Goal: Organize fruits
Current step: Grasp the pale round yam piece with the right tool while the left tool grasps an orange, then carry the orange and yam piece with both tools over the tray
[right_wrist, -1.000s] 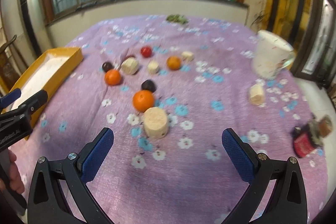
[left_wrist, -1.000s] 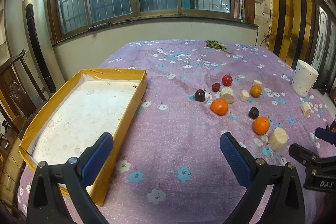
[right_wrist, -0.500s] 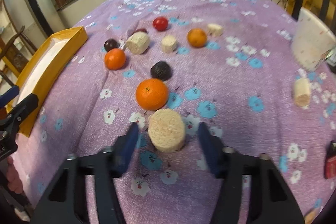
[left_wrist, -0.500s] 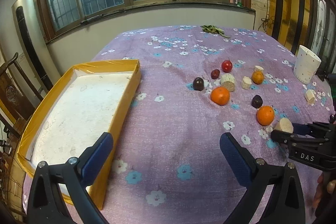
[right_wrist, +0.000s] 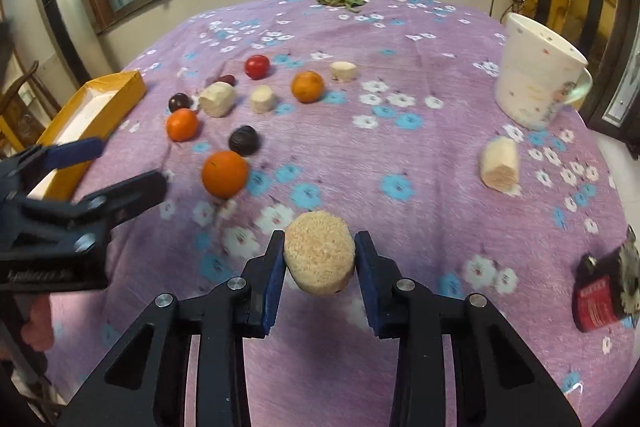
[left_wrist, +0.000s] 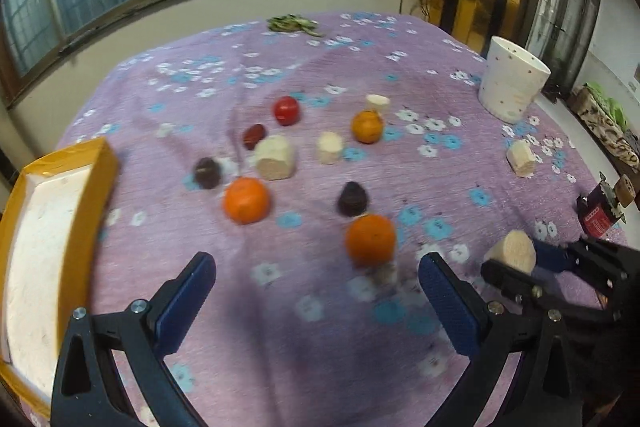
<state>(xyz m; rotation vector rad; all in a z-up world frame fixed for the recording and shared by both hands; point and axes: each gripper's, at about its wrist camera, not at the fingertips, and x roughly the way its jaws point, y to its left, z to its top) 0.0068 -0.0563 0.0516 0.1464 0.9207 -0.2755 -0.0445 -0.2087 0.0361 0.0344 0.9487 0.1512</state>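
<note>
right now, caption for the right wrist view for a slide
Right hand-held gripper closed on a pale sponge-like round piece above the purple floral cloth, oranges and plums beyond.

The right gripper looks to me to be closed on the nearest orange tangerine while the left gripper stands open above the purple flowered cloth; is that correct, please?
Not quite. The right gripper is closed on the pale, rough-faced cylindrical chunk, not on a tangerine; the nearest orange tangerine lies free on the purple flowered cloth. The right wrist view shows it. Its jaws have just been closing. The left gripper does stand open above the cloth.
</note>
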